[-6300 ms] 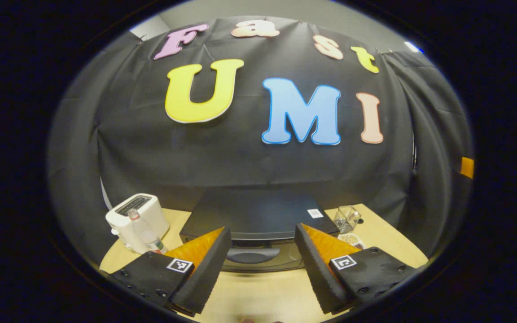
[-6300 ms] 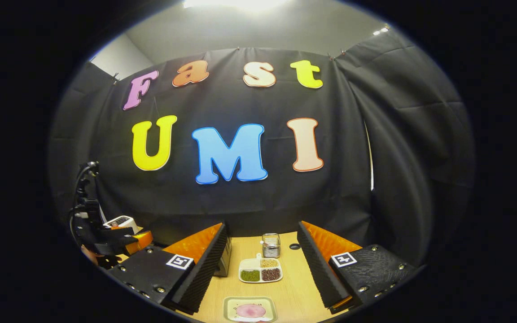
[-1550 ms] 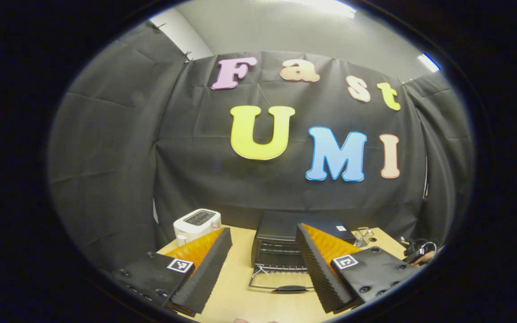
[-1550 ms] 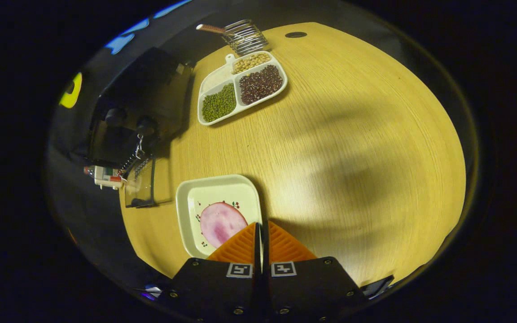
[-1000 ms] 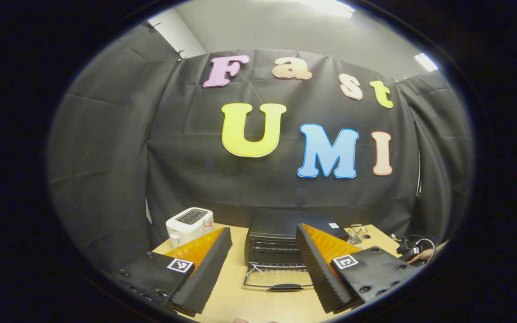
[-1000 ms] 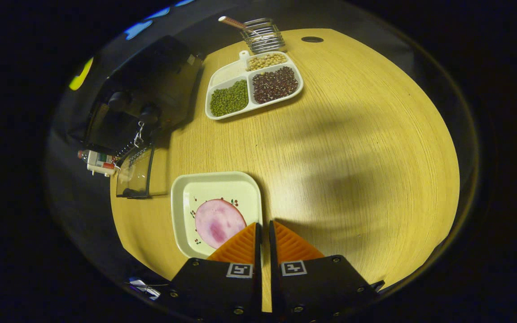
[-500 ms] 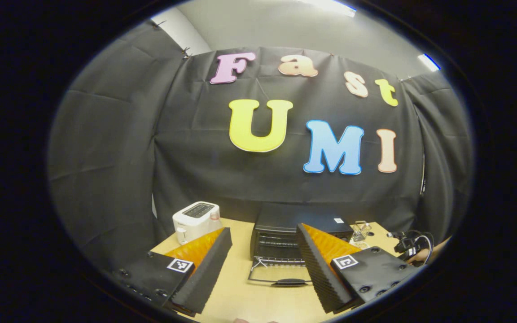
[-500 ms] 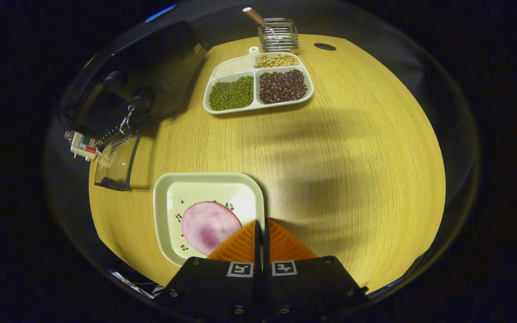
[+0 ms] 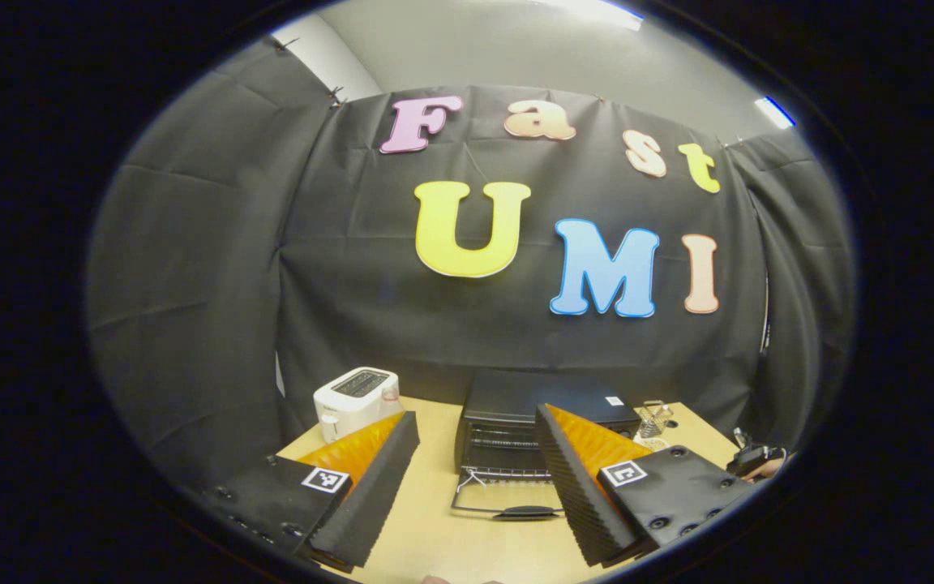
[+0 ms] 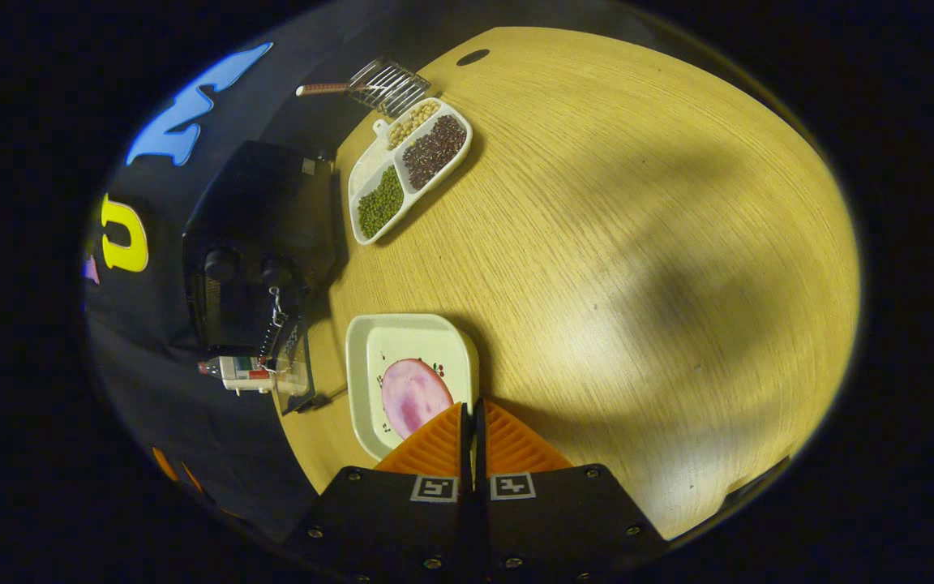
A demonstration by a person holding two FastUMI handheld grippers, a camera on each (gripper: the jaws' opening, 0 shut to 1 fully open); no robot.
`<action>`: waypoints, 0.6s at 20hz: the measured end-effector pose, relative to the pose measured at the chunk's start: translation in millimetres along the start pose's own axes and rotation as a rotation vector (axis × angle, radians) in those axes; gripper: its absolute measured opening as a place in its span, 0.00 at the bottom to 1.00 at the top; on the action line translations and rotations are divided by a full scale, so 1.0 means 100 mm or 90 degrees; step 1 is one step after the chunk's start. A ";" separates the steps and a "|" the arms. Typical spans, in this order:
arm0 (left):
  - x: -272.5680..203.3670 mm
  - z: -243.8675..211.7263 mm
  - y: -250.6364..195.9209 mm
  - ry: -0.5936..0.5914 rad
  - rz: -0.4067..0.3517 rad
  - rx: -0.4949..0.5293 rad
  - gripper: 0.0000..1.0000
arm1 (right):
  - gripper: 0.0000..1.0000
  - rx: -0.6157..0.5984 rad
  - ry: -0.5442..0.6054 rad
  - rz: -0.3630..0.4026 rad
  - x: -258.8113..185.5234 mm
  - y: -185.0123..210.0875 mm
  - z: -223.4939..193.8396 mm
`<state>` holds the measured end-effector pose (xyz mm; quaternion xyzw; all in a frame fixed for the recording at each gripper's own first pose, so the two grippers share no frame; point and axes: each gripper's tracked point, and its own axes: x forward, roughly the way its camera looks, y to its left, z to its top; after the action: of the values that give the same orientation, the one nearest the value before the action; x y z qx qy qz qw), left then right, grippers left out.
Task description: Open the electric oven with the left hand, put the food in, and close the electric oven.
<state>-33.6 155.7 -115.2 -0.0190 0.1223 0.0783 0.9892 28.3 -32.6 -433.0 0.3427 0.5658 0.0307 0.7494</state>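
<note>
The left gripper [image 9: 475,454] is shown with its fingers spread wide and nothing held between them, raised above the table [image 9: 434,535]. The oven [image 9: 544,410] is seen ahead between the two fingers, its door [image 9: 507,507] folded down flat toward the gripper and its rack exposed. A white toaster [image 9: 353,397] stands to the left of the oven, well apart from it.

In the right gripper view, the right gripper [image 10: 473,422] is seen with its fingers pressed together on the near right rim of the plate [image 10: 370,357], which bears a pink slice of ham [image 10: 414,397] just left of the fingertips. The plate is seen beside the open oven door [image 10: 297,373], near the oven [image 10: 256,243]. A divided tray of beans [image 10: 406,170] and a wire basket [image 10: 386,81] lie farther along the table [image 10: 637,243].
</note>
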 end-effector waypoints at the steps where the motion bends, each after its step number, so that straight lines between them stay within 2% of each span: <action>1: 0.01 -0.01 -0.02 0.000 -0.003 0.000 0.97 | 0.00 0.006 -0.001 0.007 -0.01 -0.01 0.00; 5: 0.00 0.02 -0.08 -0.004 -0.013 0.005 0.97 | 0.00 0.039 -0.026 0.056 -0.08 0.08 0.03; 8: 0.00 0.06 -0.09 -0.009 -0.014 0.007 1.00 | 0.00 0.042 -0.033 0.070 -0.22 0.23 -0.07; 10: 0.00 0.10 -0.09 -0.013 -0.014 0.002 0.97 | 0.00 0.065 -0.035 0.085 -0.33 0.39 -0.15; 12: -0.01 0.13 -0.07 -0.018 -0.014 -0.002 1.00 | 0.01 0.102 -0.045 0.104 -0.40 0.60 -0.24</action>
<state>-30.0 149.5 -102.4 -0.0203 0.1079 0.0681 0.9916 13.9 7.4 -369.5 0.4471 0.5098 0.0339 0.7342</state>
